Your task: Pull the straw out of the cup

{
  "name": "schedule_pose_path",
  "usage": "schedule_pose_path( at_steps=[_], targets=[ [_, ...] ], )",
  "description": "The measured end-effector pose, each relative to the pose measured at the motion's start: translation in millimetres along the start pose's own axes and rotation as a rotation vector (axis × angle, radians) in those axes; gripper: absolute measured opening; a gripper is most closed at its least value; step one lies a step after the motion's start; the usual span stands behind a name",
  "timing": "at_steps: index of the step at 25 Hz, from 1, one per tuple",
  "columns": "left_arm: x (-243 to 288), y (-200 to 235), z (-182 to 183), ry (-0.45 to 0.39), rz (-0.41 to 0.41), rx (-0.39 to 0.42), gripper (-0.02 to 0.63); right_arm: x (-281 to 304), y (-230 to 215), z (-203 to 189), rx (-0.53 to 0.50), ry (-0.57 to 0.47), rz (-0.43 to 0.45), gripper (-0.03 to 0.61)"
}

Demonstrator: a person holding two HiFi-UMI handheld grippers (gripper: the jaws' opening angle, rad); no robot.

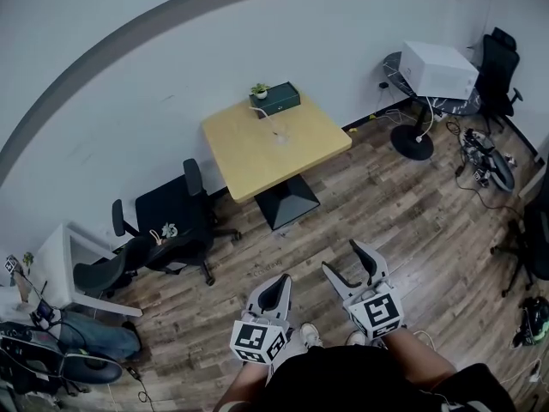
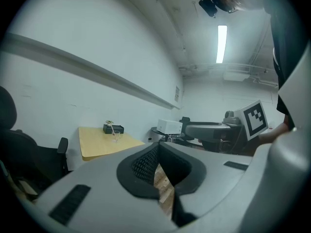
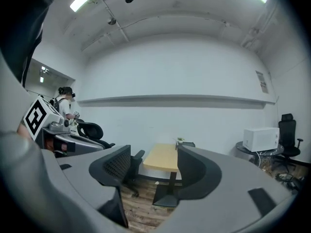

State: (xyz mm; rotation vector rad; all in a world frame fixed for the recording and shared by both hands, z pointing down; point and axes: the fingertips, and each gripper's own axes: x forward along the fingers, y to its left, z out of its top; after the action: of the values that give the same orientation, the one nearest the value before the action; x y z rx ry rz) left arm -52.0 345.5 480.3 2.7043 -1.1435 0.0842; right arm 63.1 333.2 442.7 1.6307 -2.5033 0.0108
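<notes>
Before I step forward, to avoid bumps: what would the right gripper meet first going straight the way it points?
Nothing close: the right gripper aims across the wood floor at the yellow table, likely its black pedestal or near edge; depth is unclear.

Cup (image 1: 281,136) on table (image 1: 244,161), box (image 1: 278,99) behind it at wall-side edge; chairs (image 1: 167,217) left of table.
</notes>
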Motion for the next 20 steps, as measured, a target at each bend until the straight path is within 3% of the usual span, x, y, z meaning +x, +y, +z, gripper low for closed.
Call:
schedule_pose_path(
  at_steps=[8,20],
  targets=[
    [-1,33,4,-0.003,-0.015,-0.001,0.019,25,4,6,0.004,0.003,-0.064,0.477],
    [11,56,-7,0.025,-0.006,-0.022,0.018,44,-6,-9,0.02,0.035,-0.08,0.489]
  ],
)
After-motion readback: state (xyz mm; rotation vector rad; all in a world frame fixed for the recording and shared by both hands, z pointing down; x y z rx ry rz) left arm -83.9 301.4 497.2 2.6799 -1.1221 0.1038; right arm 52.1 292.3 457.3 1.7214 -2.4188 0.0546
